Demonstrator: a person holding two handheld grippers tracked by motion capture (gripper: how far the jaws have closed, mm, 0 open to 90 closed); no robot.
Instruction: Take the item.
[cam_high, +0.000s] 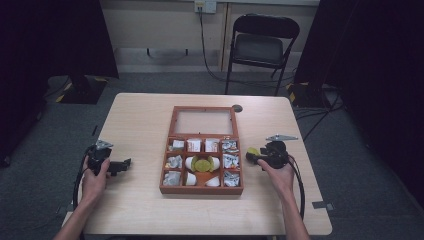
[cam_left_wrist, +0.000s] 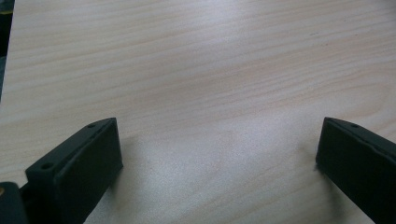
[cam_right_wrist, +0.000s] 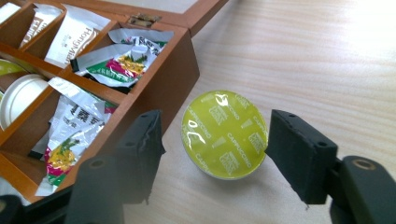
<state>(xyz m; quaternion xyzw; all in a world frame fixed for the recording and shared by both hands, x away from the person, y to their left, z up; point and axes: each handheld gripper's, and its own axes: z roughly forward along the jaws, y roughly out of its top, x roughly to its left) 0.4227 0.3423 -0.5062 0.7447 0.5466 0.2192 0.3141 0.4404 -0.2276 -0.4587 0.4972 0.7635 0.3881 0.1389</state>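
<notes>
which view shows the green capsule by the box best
The right gripper view: the green capsule sits close up between that gripper's open jaws, foil lid and "cappuccino" print readable, just beside the wooden box. The high view gives only a small yellow-green spot at the right gripper. The left gripper view faces bare table.

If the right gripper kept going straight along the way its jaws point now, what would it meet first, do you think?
Most likely the green cappuccino capsule, lying on the table between the open jaws of the right gripper, just beside the wooden box.
</notes>
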